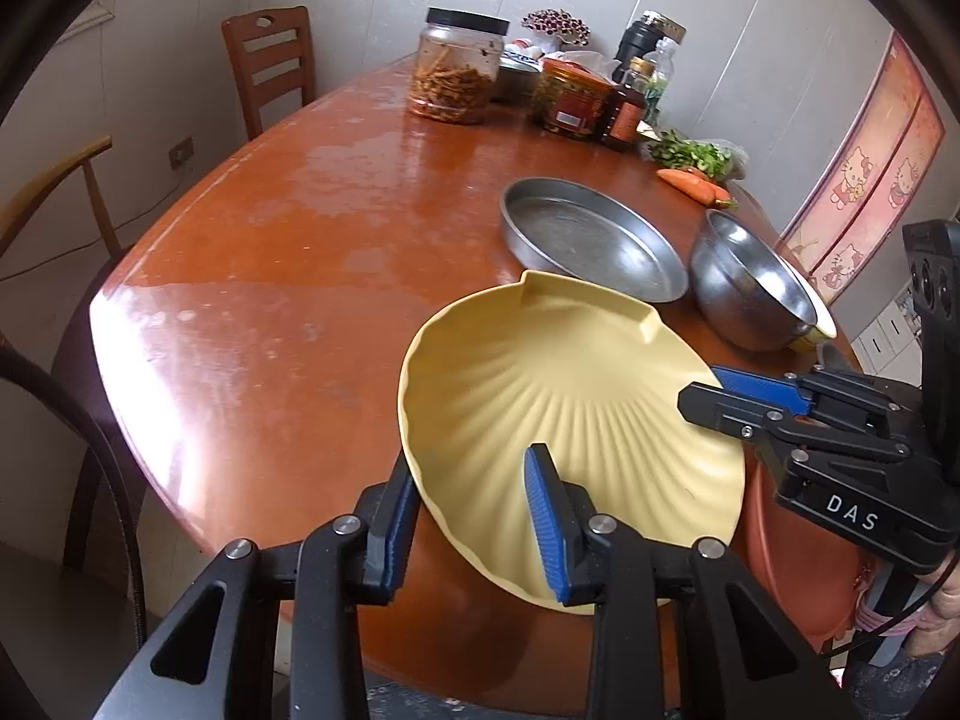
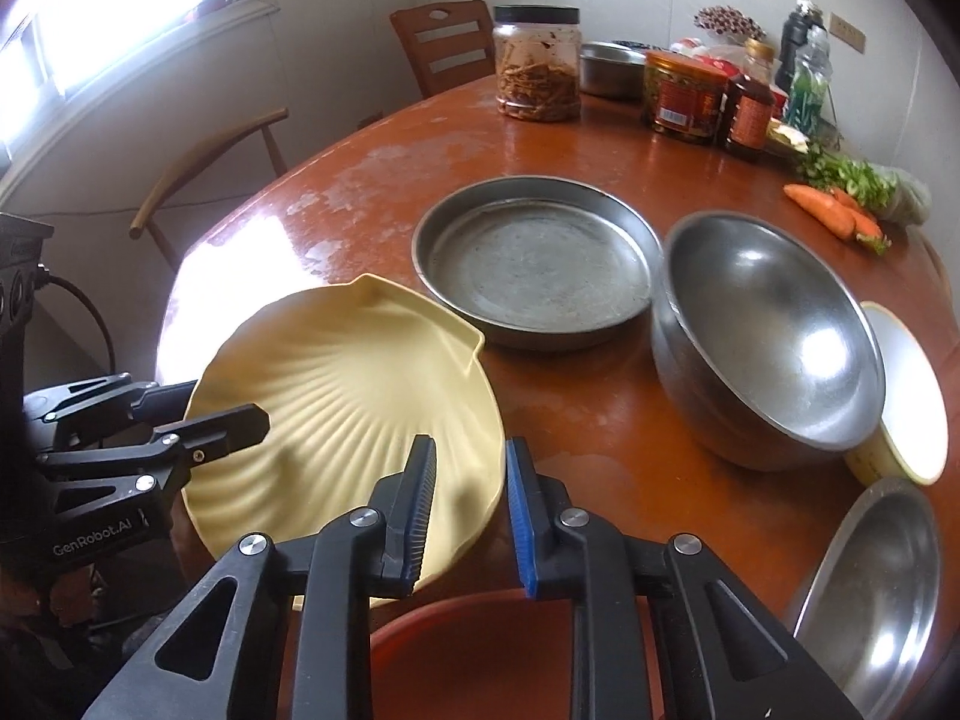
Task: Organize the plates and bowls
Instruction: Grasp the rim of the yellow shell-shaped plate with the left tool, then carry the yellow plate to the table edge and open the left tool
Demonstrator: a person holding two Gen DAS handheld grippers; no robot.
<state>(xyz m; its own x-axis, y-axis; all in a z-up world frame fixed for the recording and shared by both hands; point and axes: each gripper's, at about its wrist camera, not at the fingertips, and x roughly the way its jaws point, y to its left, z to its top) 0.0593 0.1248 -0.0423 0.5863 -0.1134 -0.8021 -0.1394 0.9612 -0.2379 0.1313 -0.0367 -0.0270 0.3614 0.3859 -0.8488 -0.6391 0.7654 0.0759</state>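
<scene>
A yellow shell-shaped plate (image 1: 570, 396) (image 2: 336, 408) hangs tilted above the brown table's near edge. My left gripper (image 1: 474, 516) straddles its near-left rim, one finger under and one over, jaws apart with a gap to the rim. My right gripper (image 2: 465, 516) straddles its right rim the same way and also shows in the left wrist view (image 1: 714, 396). The left gripper shows in the right wrist view (image 2: 228, 414). A flat steel pan (image 2: 534, 264) (image 1: 591, 237) and a steel bowl (image 2: 768, 336) (image 1: 750, 282) sit beyond.
A red-brown basin (image 2: 480, 654) lies below the plate at the near edge. A cream bowl (image 2: 906, 396) and a steel lid (image 2: 870, 588) are at right. Jars (image 2: 537, 60), bottles, greens and carrots (image 2: 834, 213) line the far side. Chairs (image 1: 270, 60) stand at left.
</scene>
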